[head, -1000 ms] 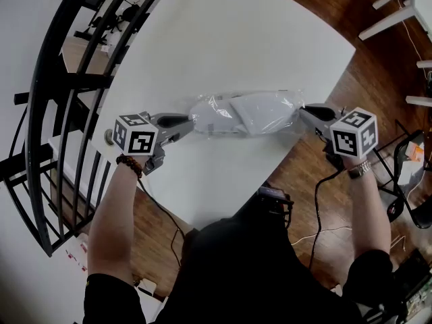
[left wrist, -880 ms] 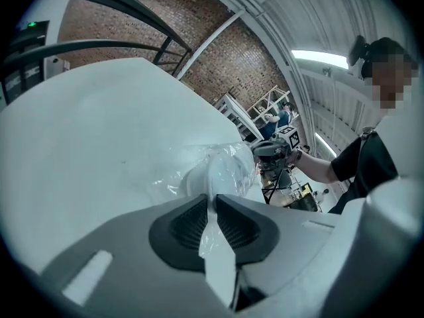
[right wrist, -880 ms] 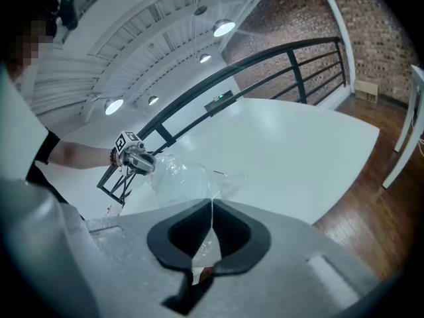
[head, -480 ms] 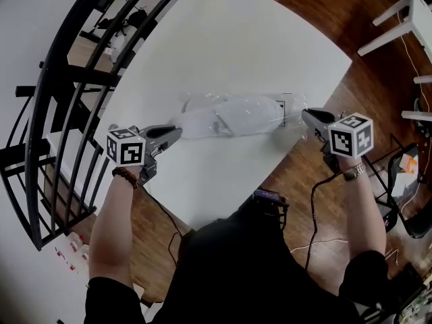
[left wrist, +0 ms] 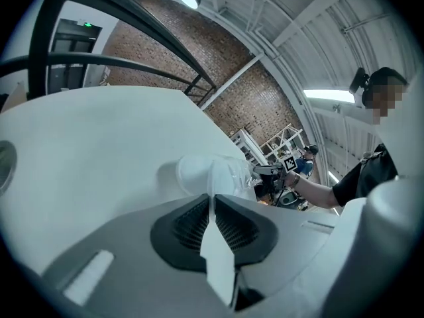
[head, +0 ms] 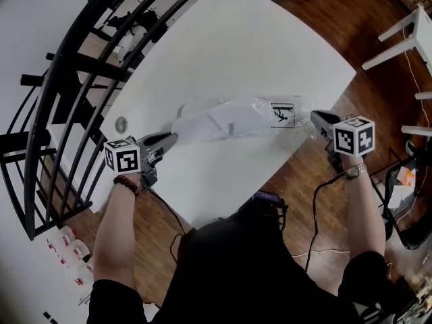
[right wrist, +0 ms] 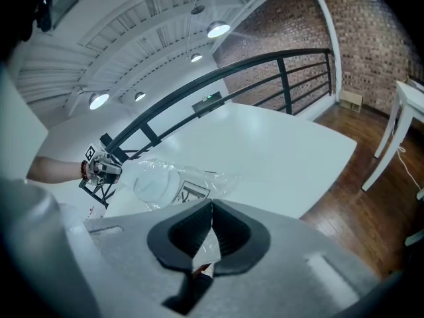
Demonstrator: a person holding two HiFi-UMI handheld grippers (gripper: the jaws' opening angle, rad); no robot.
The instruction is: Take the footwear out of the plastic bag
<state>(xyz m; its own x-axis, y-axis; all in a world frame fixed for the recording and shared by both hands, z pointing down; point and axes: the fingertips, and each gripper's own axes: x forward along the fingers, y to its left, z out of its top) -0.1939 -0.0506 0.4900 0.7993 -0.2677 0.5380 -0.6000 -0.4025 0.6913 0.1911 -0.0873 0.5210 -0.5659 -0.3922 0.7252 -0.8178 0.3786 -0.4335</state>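
A clear plastic bag (head: 270, 113) with a printed label lies stretched across the white table (head: 223, 46). White footwear (head: 196, 122) sticks out of its left end. My left gripper (head: 172, 138) is shut on a white flap of the footwear (left wrist: 199, 174); its jaws have just been closing on it. My right gripper (head: 314, 116) is shut on the bag's right end, and clear film runs between its jaws (right wrist: 212, 207). The right gripper view shows the bag (right wrist: 192, 181), the footwear (right wrist: 151, 184) inside it, and the left gripper (right wrist: 106, 169) beyond. The left gripper (left wrist: 212, 201) pinches the flap.
A black metal railing (head: 67, 66) curves along the table's left side. A small round disc (head: 121, 123) sits in the table near the left gripper. White furniture (head: 398, 36) stands on the wood floor at the right. Cables trail below the table's near edge.
My left gripper has drawn away to the lower left, and more of the white footwear now shows outside the bag. The bag is pulled longer, and its label now shows at the right end.
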